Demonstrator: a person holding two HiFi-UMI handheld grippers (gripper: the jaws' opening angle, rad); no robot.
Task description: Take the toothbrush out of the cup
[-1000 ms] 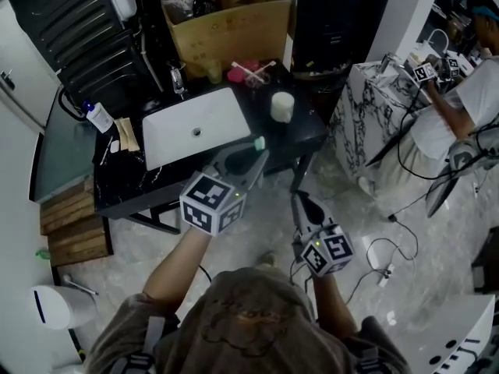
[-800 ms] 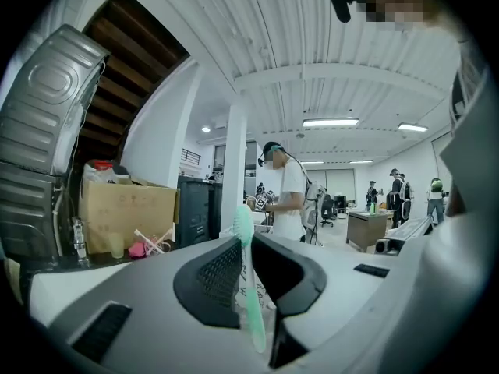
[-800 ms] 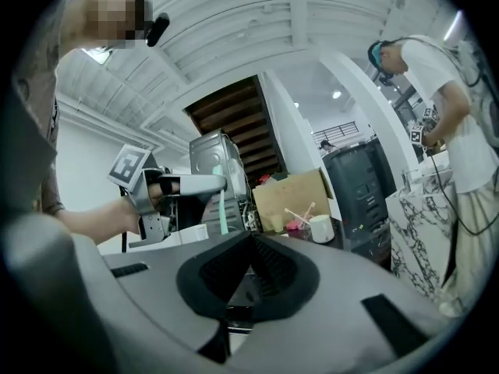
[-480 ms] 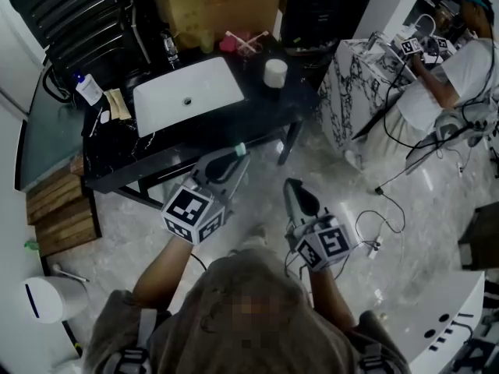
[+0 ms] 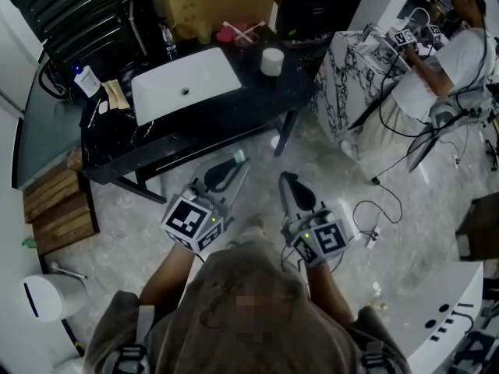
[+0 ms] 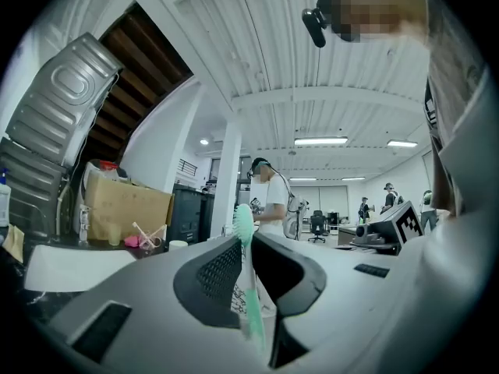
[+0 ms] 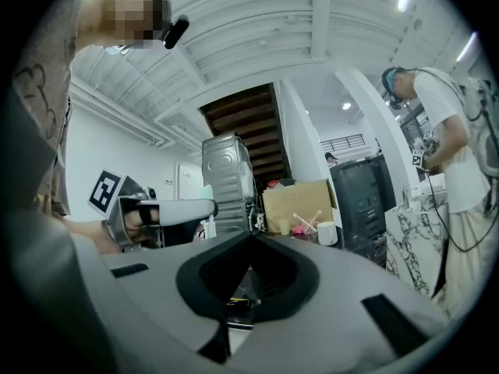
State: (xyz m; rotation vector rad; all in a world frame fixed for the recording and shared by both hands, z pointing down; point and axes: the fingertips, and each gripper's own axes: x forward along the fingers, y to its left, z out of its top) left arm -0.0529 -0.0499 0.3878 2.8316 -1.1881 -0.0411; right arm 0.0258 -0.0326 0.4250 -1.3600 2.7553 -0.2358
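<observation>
Grippers first: left gripper (image 6: 243, 244) is clamped on the green toothbrush (image 6: 251, 306), with the handle pinched between the pads and the bristle head poking up past the tips. Right gripper (image 7: 251, 238) has its jaws together and nothing between them.

We see both grippers in front of the black table (image 5: 234, 123), over the pale floor (image 5: 117, 232), side by side and not touching.

Containers:
- white cup (image 5: 271, 61): upright on the table, just right of the white sink basin (image 5: 185, 92). The toothbrush is out of it and well apart from it. We can't tell what is inside.
- pink cup (image 5: 232, 34): behind the white cup, near the table's back edge, holding pale sticks that cross each other.
- cardboard box (image 5: 218, 2): open at the top, behind the table. Its contents are too dark to call.
- white bottle (image 5: 87, 80): capped, at the table's left end.
</observation>
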